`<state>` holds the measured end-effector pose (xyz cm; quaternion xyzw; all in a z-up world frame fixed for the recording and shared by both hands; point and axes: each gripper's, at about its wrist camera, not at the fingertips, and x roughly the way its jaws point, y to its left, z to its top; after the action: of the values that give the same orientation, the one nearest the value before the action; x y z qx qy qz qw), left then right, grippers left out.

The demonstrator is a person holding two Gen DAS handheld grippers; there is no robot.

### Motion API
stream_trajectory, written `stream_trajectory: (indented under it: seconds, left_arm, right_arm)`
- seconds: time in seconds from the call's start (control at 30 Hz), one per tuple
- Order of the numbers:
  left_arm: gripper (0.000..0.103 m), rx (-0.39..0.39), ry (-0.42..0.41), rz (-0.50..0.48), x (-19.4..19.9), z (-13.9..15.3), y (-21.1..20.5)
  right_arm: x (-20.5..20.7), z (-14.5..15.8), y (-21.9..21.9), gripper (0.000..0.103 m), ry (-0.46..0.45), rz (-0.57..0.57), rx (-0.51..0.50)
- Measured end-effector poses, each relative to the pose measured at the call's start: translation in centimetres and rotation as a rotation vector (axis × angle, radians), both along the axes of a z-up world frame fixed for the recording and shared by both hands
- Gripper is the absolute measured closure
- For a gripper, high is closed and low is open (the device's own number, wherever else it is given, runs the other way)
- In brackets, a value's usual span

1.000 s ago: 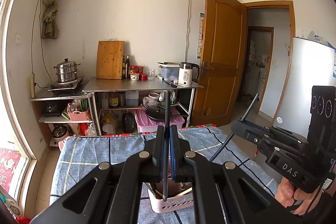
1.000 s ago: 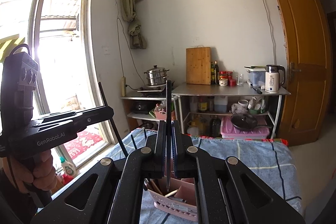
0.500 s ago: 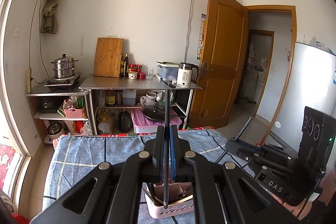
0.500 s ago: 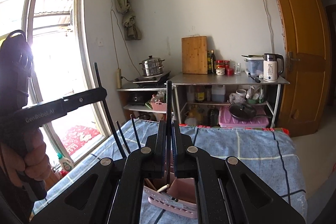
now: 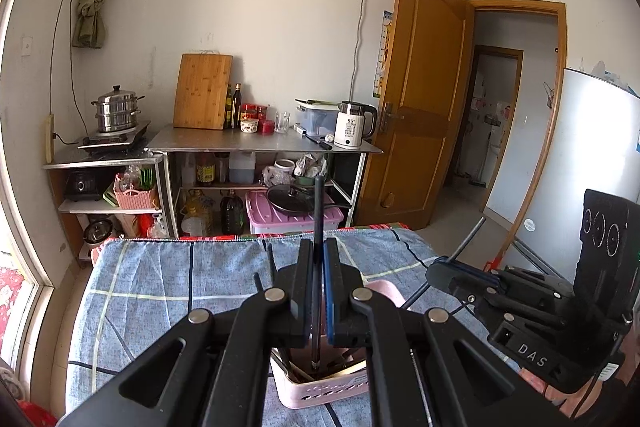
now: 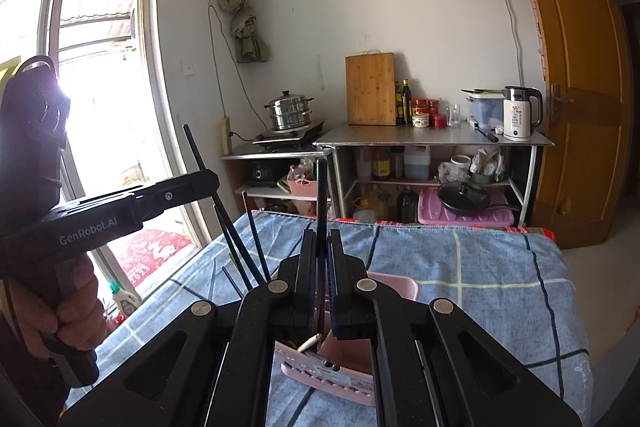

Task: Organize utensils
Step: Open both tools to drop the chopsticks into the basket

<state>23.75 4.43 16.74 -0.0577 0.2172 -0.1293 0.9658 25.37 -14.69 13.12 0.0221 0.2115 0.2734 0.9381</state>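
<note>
Grippers: two | left gripper (image 5: 316,291) clamps one chopstick (image 5: 317,211) | right gripper (image 6: 322,279) clamps one black chopstick (image 6: 321,187) | pink basket (image 5: 320,391): one

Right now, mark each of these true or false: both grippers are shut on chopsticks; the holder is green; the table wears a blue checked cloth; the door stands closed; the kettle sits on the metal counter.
1. Both the left gripper and the right gripper are shut on a dark chopstick each, the left chopstick and the right chopstick. True.
2. The utensil holder is green. False: it is pink.
3. The table is covered with a blue checked cloth. True.
4. The wooden door stands closed. False: it is swung open, and a hallway shows beside it.
5. The white kettle sits on the metal counter. True.
</note>
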Motion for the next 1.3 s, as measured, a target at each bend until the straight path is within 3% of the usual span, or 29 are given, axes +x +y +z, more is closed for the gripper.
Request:
stream_trajectory:
  seconds: [0.1,0.47,0.77,0.93,1.3]
  left_arm:
    - [0.098,0.002,0.004,0.001,-0.2,-0.8,0.0]
    - [0.098,0.028,0.143,-0.005,1.2,-5.0,-0.7]
    - [0.097,0.036,0.163,-0.009,1.0,-5.8,-0.9]
    - [0.08,0.016,0.133,0.008,-0.1,-4.9,-0.3]
    - [0.063,0.0,0.062,0.03,-4.1,-3.5,0.0]
  right_arm:
    - [0.3,-0.7,0.0,0.098,0.02,0.0,-0.007]
    - [0.6,-2.3,0.5,0.098,0.069,-0.001,-0.04]
    - [0.3,-1.9,0.7,0.097,0.079,0.003,-0.059]
    - [-0.6,-1.0,-0.1,0.09,0.051,-0.003,-0.042]
    - [-3.8,-0.3,-1.6,0.088,0.009,-0.008,-0.034]
